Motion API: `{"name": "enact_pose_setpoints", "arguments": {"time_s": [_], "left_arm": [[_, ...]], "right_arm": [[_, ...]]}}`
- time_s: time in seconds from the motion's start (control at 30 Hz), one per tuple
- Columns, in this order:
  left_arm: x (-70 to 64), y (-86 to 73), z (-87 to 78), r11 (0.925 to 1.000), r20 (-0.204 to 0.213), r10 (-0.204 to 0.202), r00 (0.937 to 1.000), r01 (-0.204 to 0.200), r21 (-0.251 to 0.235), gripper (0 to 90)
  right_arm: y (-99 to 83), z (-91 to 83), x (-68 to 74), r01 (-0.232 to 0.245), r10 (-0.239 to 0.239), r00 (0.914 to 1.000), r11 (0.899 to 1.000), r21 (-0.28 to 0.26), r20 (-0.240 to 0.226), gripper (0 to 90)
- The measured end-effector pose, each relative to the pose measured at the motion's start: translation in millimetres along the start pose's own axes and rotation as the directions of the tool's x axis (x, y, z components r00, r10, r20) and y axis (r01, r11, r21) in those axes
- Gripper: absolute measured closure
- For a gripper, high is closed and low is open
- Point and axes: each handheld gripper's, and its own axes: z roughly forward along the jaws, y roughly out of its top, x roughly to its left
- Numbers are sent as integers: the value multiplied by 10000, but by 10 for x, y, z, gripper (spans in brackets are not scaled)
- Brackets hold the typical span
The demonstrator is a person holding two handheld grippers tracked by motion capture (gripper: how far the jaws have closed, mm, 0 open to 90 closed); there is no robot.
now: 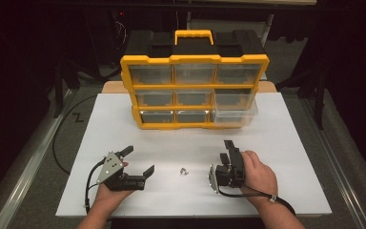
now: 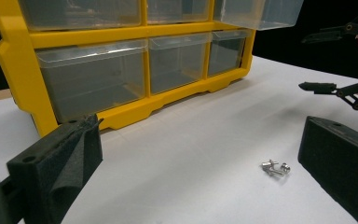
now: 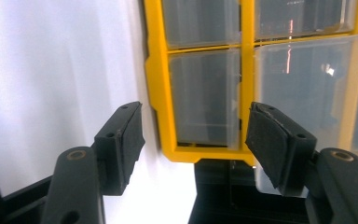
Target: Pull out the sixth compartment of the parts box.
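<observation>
A yellow and black organizer point(image 1: 147, 61) with clear drawers stands at the back of the white board. One drawer in its right column point(image 1: 236, 110) sticks out toward me; it also appears in the left gripper view as the protruding drawer point(image 2: 256, 11). A few small metal screws point(image 1: 184, 171) lie on the board between the hands, close to the right jaw in the left gripper view point(image 2: 275, 168). My left gripper point(image 1: 139, 160) point(image 2: 199, 140) is open and empty, left of the screws. My right gripper point(image 1: 227, 151) point(image 3: 198, 135) is open and empty, rolled on its side, facing the organizer point(image 3: 156, 93).
The white board point(image 1: 286, 157) rests on a table with a metal rail point(image 1: 24, 176) along its left side. Dark furniture and cables stand behind the organizer. A black cable point(image 1: 59, 152) loops off the board's left edge. Bare board lies between the organizer and the hands.
</observation>
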Motion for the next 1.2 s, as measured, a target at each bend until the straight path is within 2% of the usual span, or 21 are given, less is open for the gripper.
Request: {"name": "enact_pose_setpoints", "arguments": {"time_s": [0.17,0.33,0.37,0.4,0.43,0.47,0.5,0.63,0.8,0.87,1.0,1.03,1.07,1.1,1.17,1.2], "left_arm": [[-2,-2,5,10000,18,12,10000,-12,8,5],[-3,-2,8,10000,27,16,10000,-16,3,5],[-4,-1,6,10000,29,21,10000,-21,-4,5],[-4,-1,6,10000,29,21,10000,-21,-4,5],[-4,1,3,10000,34,27,10000,-26,-10,5],[-4,1,3,10000,34,27,10000,-26,-10,5],[-5,2,0,10000,21,26,10000,-26,-31,5],[-5,4,-3,10000,24,37,10000,-37,-40,5],[-5,2,2,10000,53,51,10000,-51,-24,5],[-6,3,2,10000,42,36,10000,-36,-46,5],[-4,1,7,10000,45,42,10000,-42,-21,5],[-5,1,9,10000,39,35,10000,-35,-29,5],[-5,0,11,10000,42,50,10000,-50,-19,5],[-5,0,11,10000,42,50,10000,-50,-19,5],[-6,-1,15,10000,30,55,10000,-55,-5,5],[-6,-1,15,10000,30,55,10000,-55,-5,5]], "right_arm": [[-29,19,128,-197,196,9997,9998,-92,-165,325],[-35,29,174,-163,161,9996,9998,-109,-214,266],[-36,21,216,-483,480,9983,9988,-54,-339,232],[-36,21,216,-483,480,9983,9988,-54,-339,232],[-33,31,209,-110,105,9998,9994,-313,-161,207],[-33,31,209,-110,105,9998,9994,-313,-161,207],[-37,33,225,-278,270,9992,9993,-262,-287,169],[-57,45,222,-547,533,9976,9981,-301,-432,130],[-97,74,210,-1063,1035,9910,9939,-298,-845,10],[-120,75,211,-1522,1475,9846,9873,-452,-941,9],[-157,82,195,-1929,1881,9778,9801,-463,-923,9],[-164,78,189,-2123,2076,9740,9762,-454,-910,9],[-170,77,186,-2424,2371,9664,9691,-461,-990,10],[-170,77,186,-2424,2371,9664,9691,-461,-990,10],[-191,80,147,-2829,2767,9559,9575,-554,-988,9],[-191,80,147,-2829,2767,9559,9575,-554,-988,9]]}}
